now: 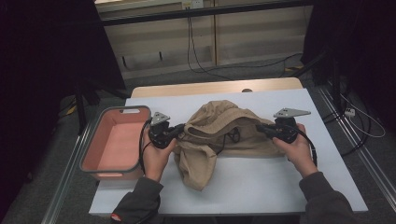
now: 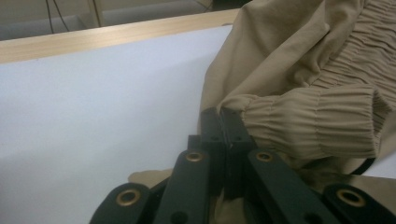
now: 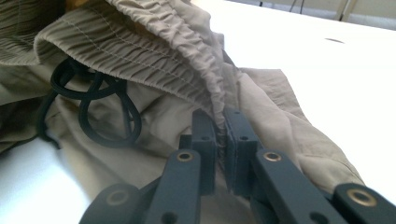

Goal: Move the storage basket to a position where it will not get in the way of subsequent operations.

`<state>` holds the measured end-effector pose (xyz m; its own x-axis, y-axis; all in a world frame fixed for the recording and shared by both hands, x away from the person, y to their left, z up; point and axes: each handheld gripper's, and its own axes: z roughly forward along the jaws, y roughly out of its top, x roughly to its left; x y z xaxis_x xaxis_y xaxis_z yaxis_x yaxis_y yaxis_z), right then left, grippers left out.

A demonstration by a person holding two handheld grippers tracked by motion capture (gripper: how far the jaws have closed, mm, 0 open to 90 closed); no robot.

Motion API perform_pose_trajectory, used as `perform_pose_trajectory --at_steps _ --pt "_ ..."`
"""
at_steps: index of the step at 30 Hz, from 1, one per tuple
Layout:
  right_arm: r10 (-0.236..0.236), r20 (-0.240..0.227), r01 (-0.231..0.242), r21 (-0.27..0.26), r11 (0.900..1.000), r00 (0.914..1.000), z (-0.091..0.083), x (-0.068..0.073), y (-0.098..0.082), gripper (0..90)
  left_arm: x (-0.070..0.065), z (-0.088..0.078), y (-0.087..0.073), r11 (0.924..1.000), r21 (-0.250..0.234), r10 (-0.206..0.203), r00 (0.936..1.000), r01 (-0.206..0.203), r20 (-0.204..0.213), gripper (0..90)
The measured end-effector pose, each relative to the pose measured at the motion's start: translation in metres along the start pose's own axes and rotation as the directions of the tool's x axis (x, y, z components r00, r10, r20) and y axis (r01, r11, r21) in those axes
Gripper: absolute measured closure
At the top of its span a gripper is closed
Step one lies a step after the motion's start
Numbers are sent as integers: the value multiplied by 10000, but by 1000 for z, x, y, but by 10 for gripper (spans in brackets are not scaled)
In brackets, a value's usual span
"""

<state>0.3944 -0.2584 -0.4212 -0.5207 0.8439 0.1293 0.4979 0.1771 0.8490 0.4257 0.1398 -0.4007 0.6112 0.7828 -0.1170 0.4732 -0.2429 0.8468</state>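
- The tan shorts [image 1: 219,135] lay crumpled at the centre of the high view, on the white table [image 1: 261,186], with one leg hanging toward the lower middle of the frame.
- The left gripper [image 1: 179,132] had its jaws pressed tight on a thin fold of cloth beside the ribbed waistband [image 2: 322,126] — in the left gripper view the pads met with almost nothing between them.
- The right gripper [image 1: 259,127] was clamped on the gathered elastic edge [image 3: 205,79], which ran down between its pads in the right gripper view.
- The likeliest slip, I judged, was on the left: so little fabric was caught that a firm pull apart could draw it free and drop that side.
- The black drawstring [image 3: 98,107] looped loose at the left of the right gripper view; if the cloth were stretched or lifted, it could snag on a jaw or drag.
- A lift with uneven hands might leave the hanging leg twisted under the rest.
- The pink bin [image 1: 116,142] stood at the left of the high view, touching the table's edge — a swinging leg could catch its rim.
- The table was smooth and white with a wooden strip [image 1: 215,87] along its far side; beyond it were pale wall panels, trailing cables on a grey floor, and dark hangings at the upper left and right.
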Motion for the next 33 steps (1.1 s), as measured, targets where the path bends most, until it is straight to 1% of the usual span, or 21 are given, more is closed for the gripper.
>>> perform_pose_trajectory --at_steps 2,3,5,10,12,14,15,16,19,20,21,22,23,24,26,28,29,30,31,32,33 --pt "337 -9 -337 -142 9993 9994 6 -4 2 850 3 7 -1 9999 21 -122 9999 122 -96 896" --pt "391 64 -389 -197 9990 9992 9 -6 4 850 4 10 -2 9998 68 -172 9997 174 -175 896" --pt "482 203 -478 -219 9986 9986 16 -10 9 850 6 18 -1 9998 157 -105 9994 110 -325 895" --pt "405 682 -404 -37 9992 9968 35 -18 21 849 7 37 -4 9989 460 -47 9981 76 -620 895" --pt "486 801 -491 49 9988 9956 42 -22 22 847 8 44 -7 9971 755 -26 9979 75 -647 896" --pt "609 850 -618 84 9981 9945 48 -24 22 848 8 50 -12 9955 947 -1 9976 66 -687 895" --pt "601 899 -611 80 9981 9941 50 -25 22 847 7 52 -14 9937 1124 89 9977 -13 -668 895" --pt "616 929 -624 61 9980 9938 51 -25 21 846 7 54 -16 9929 1193 70 9978 9 -660 895" --pt "473 1037 -475 -5 9989 9935 54 -24 20 829 6 55 -18 9917 1279 3 9975 86 -700 894" --pt "398 1024 -400 -4 9992 9939 54 -23 19 805 6 55 -18 9915 1301 65 9975 27 -703 894" --pt "370 1075 -376 40 9993 9935 52 -22 19 721 5 54 -18 9912 1323 108 9974 -13 -710 893" --pt "314 1177 -334 149 9993 9926 50 -21 20 603 5 53 -18 9913 1315 99 9974 -4 -716 892" --pt "229 1305 -276 341 9990 9912 49 -21 20 508 5 53 -18 9918 1281 60 9975 31 -706 891" --pt "67 1452 -161 634 9979 9894 47 -19 19 451 5 53 -18 9925 1218 -46 9976 130 -696 890" --pt "-161 1469 56 717 9974 9890 40 -18 16 378 7 51 -18 9926 1188 -167 9978 242 -637 886" --pt "-89 1218 8 664 9978 9925 31 -17 10 313 7 49 -18 9927 1159 -267 9977 338 -621 882" --pt "-53 1160 -28 700 9975 9932 27 -17 7 292 6 48 -18 9935 1110 -189 9978 259 -634 878" --pt "-59 1193 -42 848 9964 9928 22 -18 2 285 5 47 -18 9946 1008 -193 9975 261 -679 867" --pt "-132 1285 20 874 9962 9916 18 -19 -1 279 5 46 -18 9949 994 -119 9974 189 -713 850" --pt "-196 1332 77 896 9959 9909 15 -20 -5 263 5 46 -18 9954 933 -122 9968 195 -785 825" --pt "-143 1375 8 973 9953 9904 12 -21 -10 248 5 45 -18 9963 825 -173 9964 242 -833 792"
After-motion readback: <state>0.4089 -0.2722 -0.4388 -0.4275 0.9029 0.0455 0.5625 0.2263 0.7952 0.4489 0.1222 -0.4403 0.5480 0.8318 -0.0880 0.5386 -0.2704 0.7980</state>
